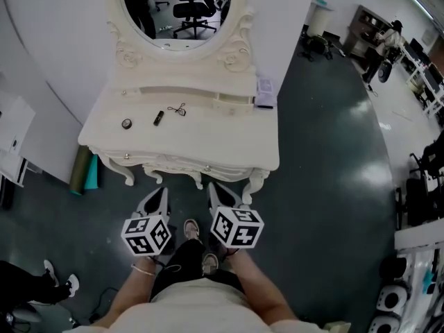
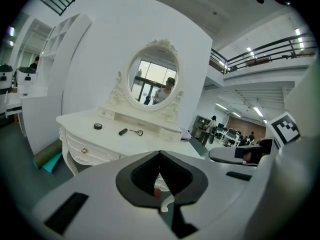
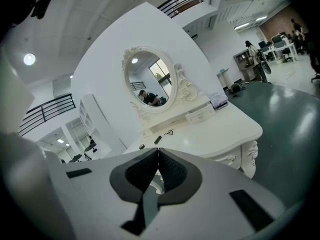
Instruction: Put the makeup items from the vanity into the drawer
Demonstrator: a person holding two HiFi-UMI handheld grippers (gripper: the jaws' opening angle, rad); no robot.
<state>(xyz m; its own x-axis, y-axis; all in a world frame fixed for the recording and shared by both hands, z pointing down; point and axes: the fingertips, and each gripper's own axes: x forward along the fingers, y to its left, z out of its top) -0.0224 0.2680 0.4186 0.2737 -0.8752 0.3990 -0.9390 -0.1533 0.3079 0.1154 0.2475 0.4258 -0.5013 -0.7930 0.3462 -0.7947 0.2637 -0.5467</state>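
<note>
Head view is showing the left gripper (image 1: 161, 194) and right gripper (image 1: 218, 190) hovering before an ornate cream-white vanity table with oval mirror (image 1: 208, 137), each with jaws pressed together on nothing, while a round black compact (image 1: 126, 123), a short black tube (image 1: 159, 118) and a thin wire eyelash curler (image 1: 180, 109) are lying left of centre on its top. Left gripper view is adding the shut drawer front with its small knob (image 2: 84, 150); print on the purple-and-white box (image 1: 265, 92) at the right end is blurring beyond reading.

Cream-white vanity (image 1: 222, 141) on dark green floor (image 1: 326, 158) (makeup items (image 1: 159, 118) black).
</note>
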